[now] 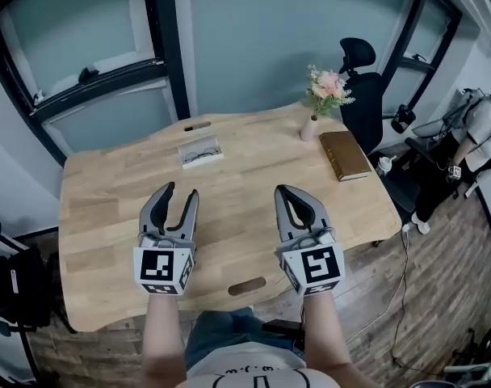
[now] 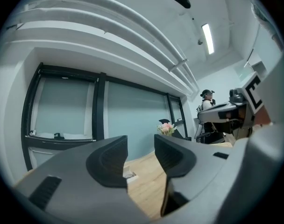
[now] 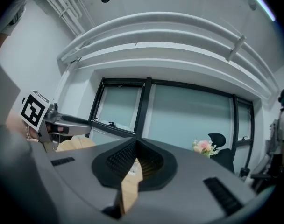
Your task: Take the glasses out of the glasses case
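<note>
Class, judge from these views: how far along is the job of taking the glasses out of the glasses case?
Done: nothing yet. The glasses lie inside the glasses case, far across the table. In hand: nothing. The left gripper is open and empty, the right gripper is shut on nothing, and both are short of the case. Left: reach the case, grip the glasses and lift them out.

No word, number or brand is showing clearly enough to read. The white cube on the left gripper and the matching cube on the right gripper are carrying only black square marker patterns, no letters. The dark print on the person's white shirt is showing too small to read.
</note>
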Tool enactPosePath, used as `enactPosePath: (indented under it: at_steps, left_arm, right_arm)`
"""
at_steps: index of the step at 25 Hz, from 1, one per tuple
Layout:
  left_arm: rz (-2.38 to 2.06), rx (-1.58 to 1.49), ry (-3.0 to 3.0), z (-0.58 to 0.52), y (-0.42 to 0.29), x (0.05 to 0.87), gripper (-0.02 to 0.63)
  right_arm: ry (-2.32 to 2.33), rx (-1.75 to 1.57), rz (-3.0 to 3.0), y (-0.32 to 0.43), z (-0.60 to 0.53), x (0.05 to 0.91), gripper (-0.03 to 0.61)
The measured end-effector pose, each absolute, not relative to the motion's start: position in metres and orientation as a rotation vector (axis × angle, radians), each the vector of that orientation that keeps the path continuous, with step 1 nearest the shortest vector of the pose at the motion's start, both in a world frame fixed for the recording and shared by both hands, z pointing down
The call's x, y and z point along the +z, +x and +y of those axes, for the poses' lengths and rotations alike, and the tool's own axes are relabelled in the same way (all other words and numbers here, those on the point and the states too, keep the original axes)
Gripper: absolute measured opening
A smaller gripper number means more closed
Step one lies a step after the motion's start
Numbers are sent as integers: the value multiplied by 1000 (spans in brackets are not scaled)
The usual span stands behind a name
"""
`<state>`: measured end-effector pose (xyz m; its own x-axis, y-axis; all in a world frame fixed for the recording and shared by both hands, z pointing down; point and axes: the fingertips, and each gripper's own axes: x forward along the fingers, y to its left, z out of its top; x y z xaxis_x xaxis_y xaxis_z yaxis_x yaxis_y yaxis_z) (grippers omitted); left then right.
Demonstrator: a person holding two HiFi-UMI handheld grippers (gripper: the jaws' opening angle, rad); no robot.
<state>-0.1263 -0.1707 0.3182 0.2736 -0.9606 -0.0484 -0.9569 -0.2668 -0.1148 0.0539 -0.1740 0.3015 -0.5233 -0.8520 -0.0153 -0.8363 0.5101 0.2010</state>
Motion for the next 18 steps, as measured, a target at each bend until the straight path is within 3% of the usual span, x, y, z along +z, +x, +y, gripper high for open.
enactPosePath:
  at_steps: [18]
  left_arm:
    - [1748, -370, -2513, -286, -155, 366, 192]
  right_arm:
    - [1504, -124, -2572, 41, -270, 343, 11]
